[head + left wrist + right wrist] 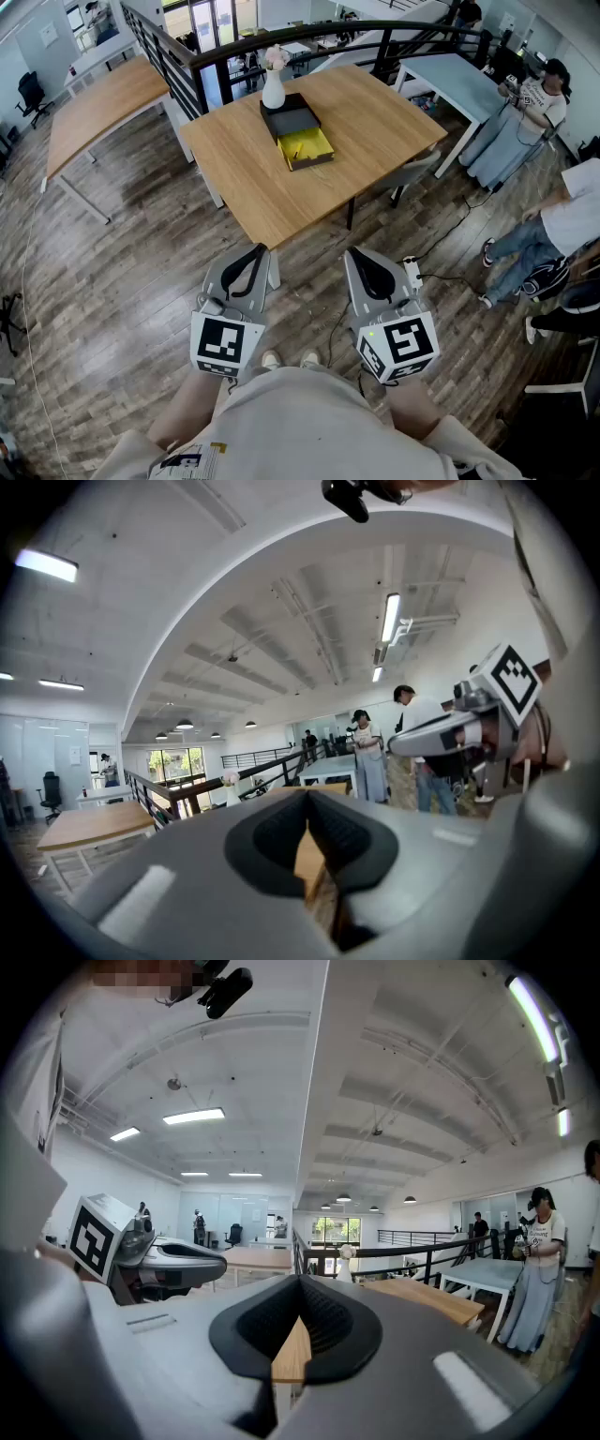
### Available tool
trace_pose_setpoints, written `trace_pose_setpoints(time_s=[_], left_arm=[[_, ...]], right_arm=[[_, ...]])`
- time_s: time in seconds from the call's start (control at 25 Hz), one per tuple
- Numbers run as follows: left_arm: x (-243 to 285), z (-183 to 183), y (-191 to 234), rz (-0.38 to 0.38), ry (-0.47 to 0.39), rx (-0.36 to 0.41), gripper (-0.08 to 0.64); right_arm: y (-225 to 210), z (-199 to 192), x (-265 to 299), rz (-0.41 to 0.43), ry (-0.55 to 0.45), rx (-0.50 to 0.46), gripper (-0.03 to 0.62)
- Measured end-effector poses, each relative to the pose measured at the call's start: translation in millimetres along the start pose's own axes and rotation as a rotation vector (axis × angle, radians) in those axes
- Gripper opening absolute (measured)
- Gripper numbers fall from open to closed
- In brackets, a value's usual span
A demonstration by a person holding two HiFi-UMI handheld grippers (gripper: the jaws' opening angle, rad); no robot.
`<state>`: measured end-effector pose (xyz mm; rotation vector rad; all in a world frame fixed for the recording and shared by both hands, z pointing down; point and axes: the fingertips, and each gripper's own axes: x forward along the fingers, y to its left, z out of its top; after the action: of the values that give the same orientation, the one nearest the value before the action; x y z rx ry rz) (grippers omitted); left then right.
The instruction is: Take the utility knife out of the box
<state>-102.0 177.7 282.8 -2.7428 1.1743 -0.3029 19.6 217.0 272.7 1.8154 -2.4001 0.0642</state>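
On the wooden table (375, 122), well apart from both grippers, the box (292, 120) lies open: a black half touches the white vase (273, 89), and a yellow half (308, 147) lies in front. The knife is too small to tell from the yellow inside. The left gripper (253, 251) and right gripper (361, 255) hang over the floor, jaws together, with nothing between them.
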Motion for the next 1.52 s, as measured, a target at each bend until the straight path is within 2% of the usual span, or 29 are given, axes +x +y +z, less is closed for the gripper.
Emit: trace_pose_setpoints(time_s=[0.32, 0.6, 0.8, 0.92, 1.04, 1.52], left_arm=[[5, 0, -1, 0.002, -0.001, -0.011, 0.002], [12, 1, -8, -0.001, 0.007, -0.01, 0.002], [19, -2, -15, 0.007, 0.024, -0.013, 0.002], [22, -2, -20, 0.017, 0.037, -0.029, 0.002], [24, -4, -25, 0.024, 0.042, -0.013, 0.002], [45, -4, -49, 0.07, 0.052, -0.033, 0.002]], right_arm=[[-11, -2, -1, -0.009, -0.007, 0.043, 0.0], [-21, -6, 1, -0.008, 0.009, 0.036, 0.0], [-31, -11, 1, 0.008, 0.012, 0.079, 0.001], [-36, -16, 2, 0.019, 0.03, 0.069, 0.0], [-39, -22, 1, 0.029, 0.043, 0.058, 0.0], [-74, -34, -8, 0.065, 0.03, 0.064, 0.0]])
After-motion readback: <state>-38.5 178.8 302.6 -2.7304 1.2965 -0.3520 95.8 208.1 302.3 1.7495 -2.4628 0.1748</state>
